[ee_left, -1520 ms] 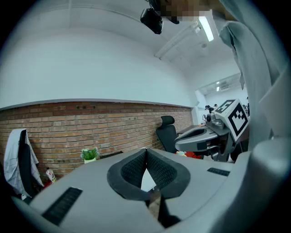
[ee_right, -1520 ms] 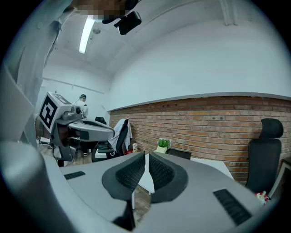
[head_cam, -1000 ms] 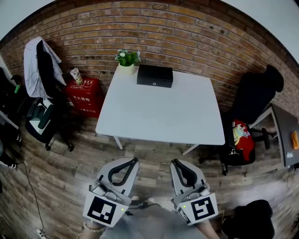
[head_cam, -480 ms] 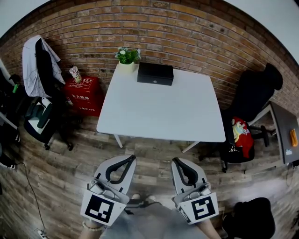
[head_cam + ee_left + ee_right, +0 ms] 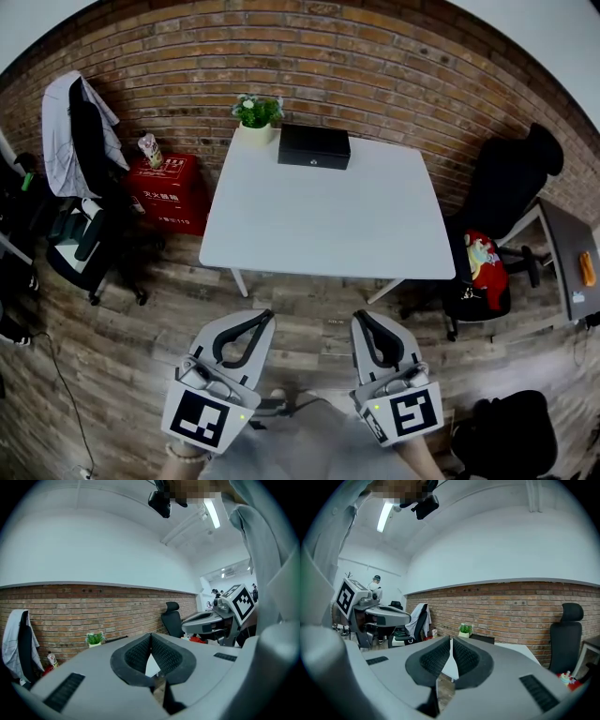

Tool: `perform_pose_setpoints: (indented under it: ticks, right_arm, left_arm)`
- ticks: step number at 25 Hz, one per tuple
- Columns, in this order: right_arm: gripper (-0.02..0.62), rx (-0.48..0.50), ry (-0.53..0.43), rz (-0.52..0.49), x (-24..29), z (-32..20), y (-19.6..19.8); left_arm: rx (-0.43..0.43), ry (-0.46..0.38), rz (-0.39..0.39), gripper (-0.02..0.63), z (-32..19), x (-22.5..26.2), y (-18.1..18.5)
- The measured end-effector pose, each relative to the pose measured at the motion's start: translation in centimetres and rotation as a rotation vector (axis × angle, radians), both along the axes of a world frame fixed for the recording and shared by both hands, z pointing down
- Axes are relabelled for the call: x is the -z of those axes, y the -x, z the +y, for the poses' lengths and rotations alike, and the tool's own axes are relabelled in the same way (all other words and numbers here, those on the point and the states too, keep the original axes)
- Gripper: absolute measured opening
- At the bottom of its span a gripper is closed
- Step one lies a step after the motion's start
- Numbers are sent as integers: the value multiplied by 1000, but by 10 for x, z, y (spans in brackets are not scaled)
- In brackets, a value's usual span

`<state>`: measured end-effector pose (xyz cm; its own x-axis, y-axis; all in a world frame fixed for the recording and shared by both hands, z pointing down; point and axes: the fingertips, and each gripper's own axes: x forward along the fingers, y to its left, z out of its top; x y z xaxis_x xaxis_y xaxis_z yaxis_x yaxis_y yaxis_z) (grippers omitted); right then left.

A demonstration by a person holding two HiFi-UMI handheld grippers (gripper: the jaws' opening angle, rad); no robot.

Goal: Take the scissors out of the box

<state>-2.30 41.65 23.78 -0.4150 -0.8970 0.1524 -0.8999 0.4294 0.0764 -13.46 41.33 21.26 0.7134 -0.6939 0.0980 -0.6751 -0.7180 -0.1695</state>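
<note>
The left tool and right tool are held shut, empty. The closed box, far ahead, could be pushed off the desk if prodded carelessly.

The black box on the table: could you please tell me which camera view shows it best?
The head view: the black box shows whole, lid shut, at the white table's far edge beside the potted plant. Both gripper views catch only a thin dark sliver of it, side-on and far off.
</note>
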Motion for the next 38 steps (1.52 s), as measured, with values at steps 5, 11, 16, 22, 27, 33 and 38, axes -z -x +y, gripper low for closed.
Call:
perform_pose_setpoints:
  ticks: [5, 11, 16, 22, 27, 33, 38]
  right_arm:
    - [49, -16, -7, 7, -1, 7, 12]
    - [49, -31, -6, 18, -2, 16, 18]
    - [49, -42, 3, 11, -5, 19, 15]
    - [49, -25, 3, 8, -10, 11, 14]
    - [49, -2, 6, 14, -15, -5, 17]
    - [49, 12, 19, 19, -18, -35, 8]
    - [49, 38, 11, 17, -16, -73, 3]
  left_arm:
    - [-18, -10, -12, 15, 6, -1, 10]
    - [-26, -20, -37, 15, 8, -1, 15]
    - [-33, -22, -41, 15, 12, 0, 14]
    - [-16, -13, -50, 15, 8, -6, 17]
    - [6, -5, -38, 15, -8, -11, 18]
    - [19, -4, -41, 15, -38, -10, 9]
    - [39, -15, -50, 15, -71, -7, 4]
